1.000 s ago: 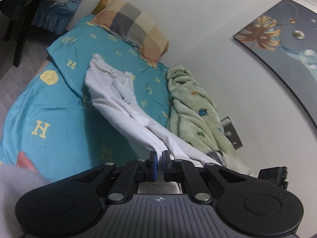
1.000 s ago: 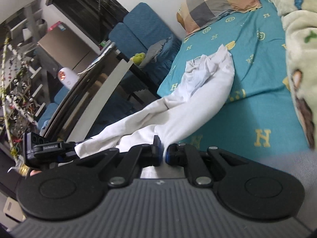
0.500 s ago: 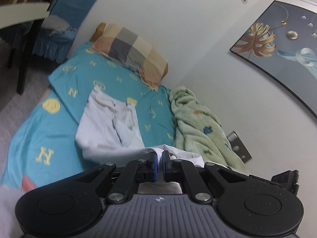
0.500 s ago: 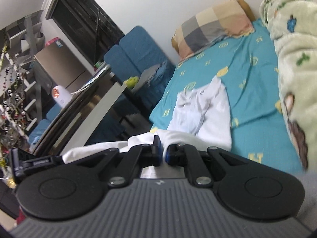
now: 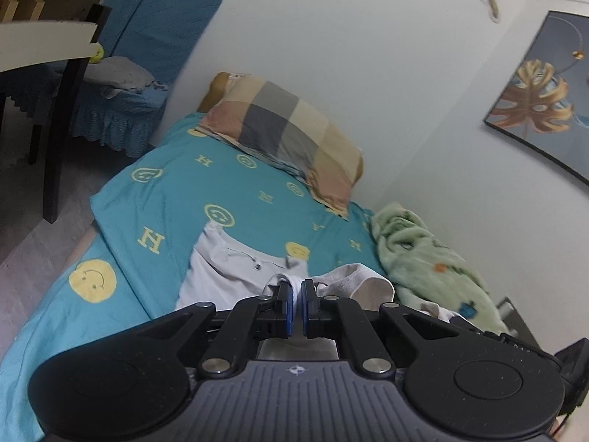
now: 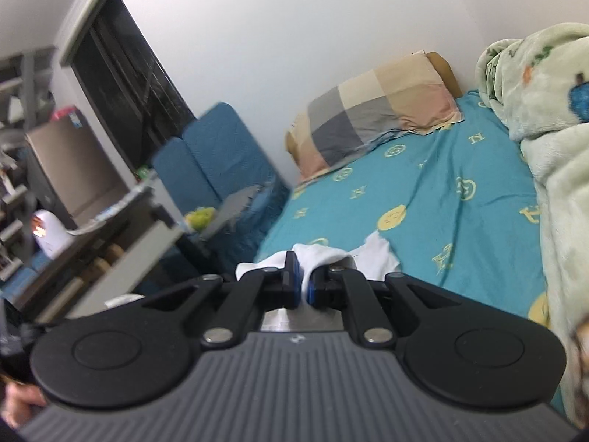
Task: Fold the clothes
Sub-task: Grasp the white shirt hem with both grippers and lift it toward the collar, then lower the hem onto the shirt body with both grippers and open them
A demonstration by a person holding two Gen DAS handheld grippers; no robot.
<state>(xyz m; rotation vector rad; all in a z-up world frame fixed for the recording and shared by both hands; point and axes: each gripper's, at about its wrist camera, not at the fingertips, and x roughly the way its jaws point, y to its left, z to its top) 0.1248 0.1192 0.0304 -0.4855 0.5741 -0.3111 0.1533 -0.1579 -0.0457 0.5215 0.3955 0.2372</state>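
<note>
A white garment [image 5: 228, 272] lies on the teal bed sheet [image 5: 173, 199], its far part flat with a buttoned waistband showing. My left gripper [image 5: 297, 294] is shut on a fold of the white garment, and a bunched edge [image 5: 360, 276] rises just right of the fingers. In the right wrist view my right gripper [image 6: 302, 280] is shut on another bunch of the same white garment [image 6: 375, 254], low over the sheet [image 6: 423, 191]. Most of the cloth near both grippers is hidden behind the gripper bodies.
A checked pillow [image 5: 287, 140] lies at the head of the bed. A green fleece blanket [image 5: 419, 254] is heaped along the wall side, also in the right wrist view [image 6: 548, 118]. A blue sofa [image 5: 147, 55] and a table [image 5: 48, 37] stand beyond the bed's left edge.
Both grippers have carried the held ends of the white garment forward toward its far end. The stretched cloth has gone slack and now lies doubled over on the sheet.
</note>
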